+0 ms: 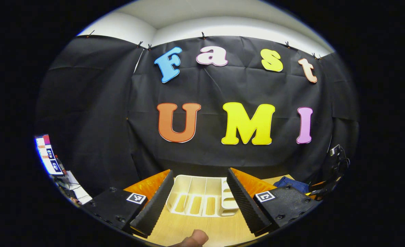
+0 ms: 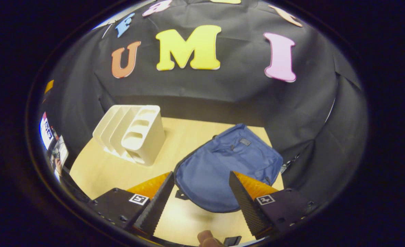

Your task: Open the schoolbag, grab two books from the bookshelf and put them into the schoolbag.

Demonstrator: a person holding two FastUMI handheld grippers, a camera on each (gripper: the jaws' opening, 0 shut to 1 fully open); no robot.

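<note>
Your left gripper [image 1: 199, 192] is spread wide, facing the white bookshelf [image 1: 202, 200]. Your right gripper [image 2: 200, 192] is wide too, above the blue schoolbag [image 2: 223, 168] on the table [image 2: 99, 168].

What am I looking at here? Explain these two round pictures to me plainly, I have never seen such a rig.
A person holds a two-finger gripper in each hand, and each carries a camera looking forward along its fingers. In the left gripper view, the left gripper is open and points at a white bookshelf whose slots look empty. In the right gripper view, the right gripper is open above a blue schoolbag lying flat on the wooden table, with the bookshelf to its left. Neither gripper holds anything.
</note>
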